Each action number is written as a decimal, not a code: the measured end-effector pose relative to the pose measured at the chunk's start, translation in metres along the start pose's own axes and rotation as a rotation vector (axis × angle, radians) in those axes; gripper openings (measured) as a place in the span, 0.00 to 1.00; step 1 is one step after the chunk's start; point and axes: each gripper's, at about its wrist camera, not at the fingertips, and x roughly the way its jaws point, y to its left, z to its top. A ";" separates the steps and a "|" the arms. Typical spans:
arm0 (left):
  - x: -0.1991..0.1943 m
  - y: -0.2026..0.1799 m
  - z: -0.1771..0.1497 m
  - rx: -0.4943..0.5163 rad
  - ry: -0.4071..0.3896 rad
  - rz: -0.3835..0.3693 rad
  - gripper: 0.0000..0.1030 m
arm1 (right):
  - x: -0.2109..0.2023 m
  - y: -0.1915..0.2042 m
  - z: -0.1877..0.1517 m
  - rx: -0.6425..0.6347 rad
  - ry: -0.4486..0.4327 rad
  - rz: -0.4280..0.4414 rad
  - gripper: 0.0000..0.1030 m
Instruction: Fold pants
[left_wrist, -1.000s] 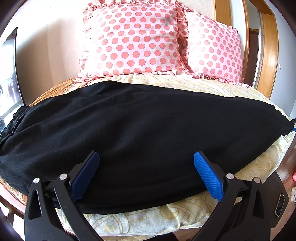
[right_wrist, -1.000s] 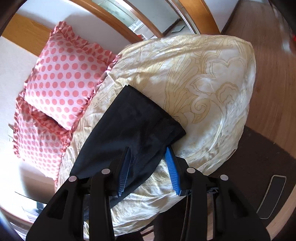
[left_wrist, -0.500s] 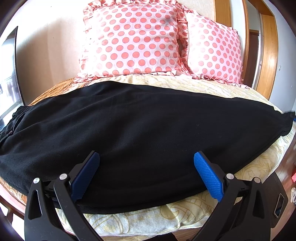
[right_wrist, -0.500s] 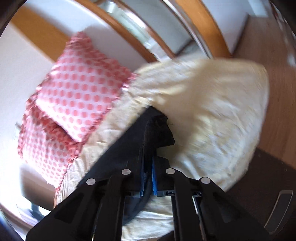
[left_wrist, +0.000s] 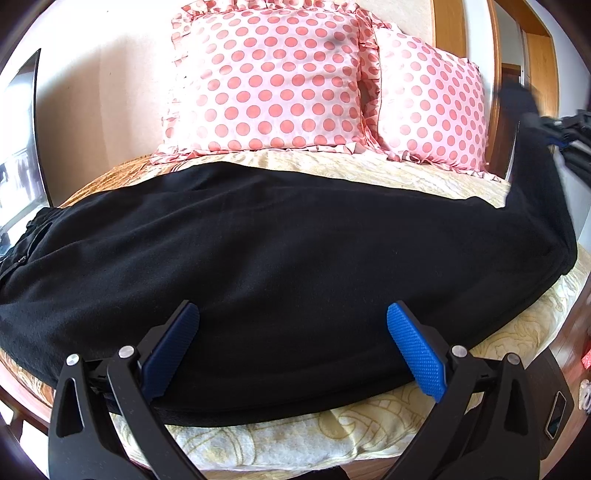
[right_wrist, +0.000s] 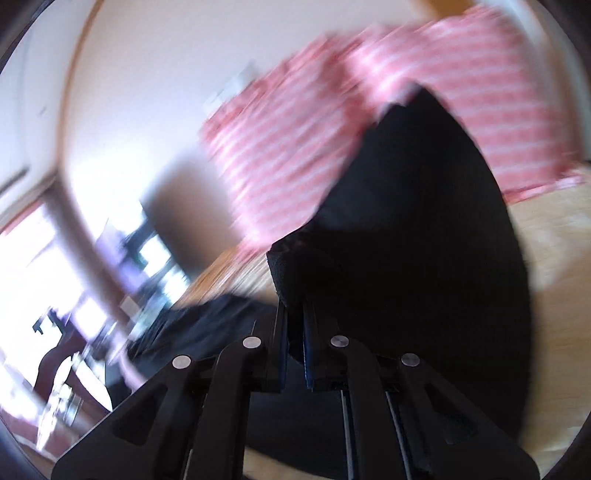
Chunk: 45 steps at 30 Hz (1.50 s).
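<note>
Black pants (left_wrist: 277, 251) lie lengthwise across the cream bedspread (left_wrist: 295, 439), waistband at the left. My left gripper (left_wrist: 291, 328) hovers open over their near edge, blue pads wide apart, nothing between them. At the right the leg end (left_wrist: 532, 158) is lifted off the bed, held up by my right gripper (left_wrist: 554, 136), seen small and blurred there. In the right wrist view my right gripper (right_wrist: 294, 321) is shut on the black leg hem (right_wrist: 406, 221), which drapes over and past the fingers. That view is strongly motion-blurred.
Two pink polka-dot pillows (left_wrist: 273, 81) lean against the wall at the head of the bed. A dark framed panel (left_wrist: 22, 147) stands at the left. A wooden door frame (left_wrist: 532, 48) is at the right, and a dark mat with a phone-like object (left_wrist: 556, 413) lies on the floor.
My right gripper closed on the leg hem, then lifted it off the bed and swung it toward the pillows while rolling. The left gripper stayed still and open.
</note>
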 end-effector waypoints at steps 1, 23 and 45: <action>0.000 0.000 0.000 -0.001 0.000 -0.001 0.98 | 0.016 0.007 -0.007 -0.018 0.040 0.014 0.07; -0.001 0.001 -0.003 -0.012 -0.022 -0.017 0.98 | 0.115 0.046 -0.062 -0.057 0.278 0.079 0.07; -0.038 0.046 0.005 -0.191 -0.093 -0.075 0.98 | 0.112 0.072 -0.091 -0.210 0.318 0.127 0.07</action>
